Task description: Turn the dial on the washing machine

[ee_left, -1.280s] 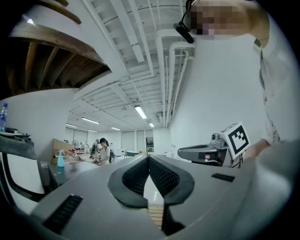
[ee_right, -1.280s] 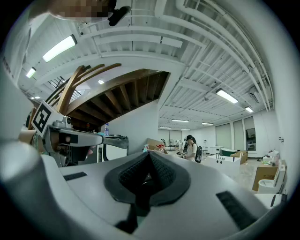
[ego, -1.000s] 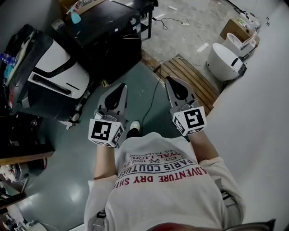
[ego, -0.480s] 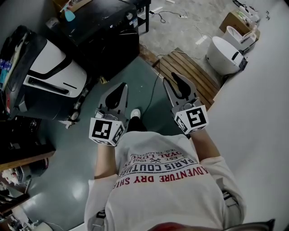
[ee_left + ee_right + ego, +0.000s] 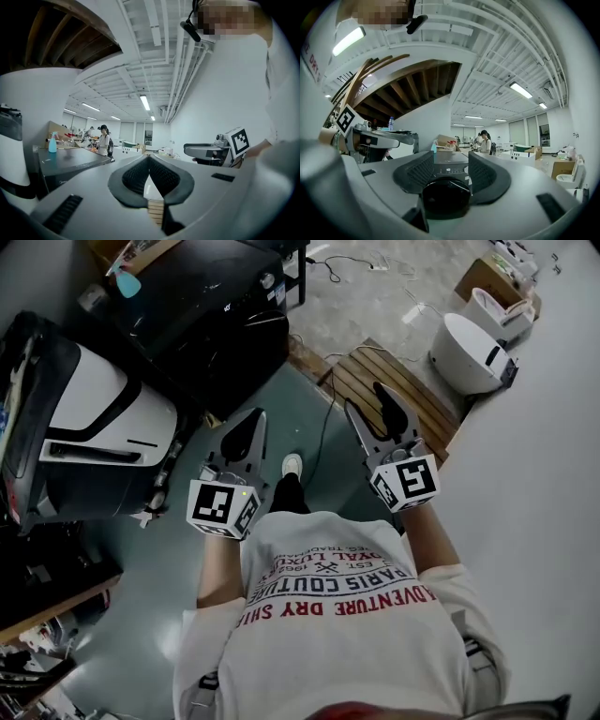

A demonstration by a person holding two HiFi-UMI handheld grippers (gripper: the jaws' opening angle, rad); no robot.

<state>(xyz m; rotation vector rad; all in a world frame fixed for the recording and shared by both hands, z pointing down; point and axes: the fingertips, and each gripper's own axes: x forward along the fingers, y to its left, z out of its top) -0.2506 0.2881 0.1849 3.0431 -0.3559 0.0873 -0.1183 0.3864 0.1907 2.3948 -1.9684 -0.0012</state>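
While the jaws of my right gripper (image 5: 451, 165) are opening, empty, I log the washing machine (image 5: 449, 190) with its dial (image 5: 466, 169) well ahead, framed between them; left gripper (image 5: 149, 161) jaws together.

Head view: washing machine (image 5: 217, 313) runs off the upper edge, so I can't see its far side. Left of the washing machine, a white-and-black appliance (image 5: 94, 427) is cut by the frame edge. Below the washing machine, one shoe (image 5: 292, 465) shows; legs hidden under the shirt (image 5: 337, 615).

Right gripper view: dial (image 5: 466, 169) too small to read its setting. Display (image 5: 448, 169) beside it, digits illegible.
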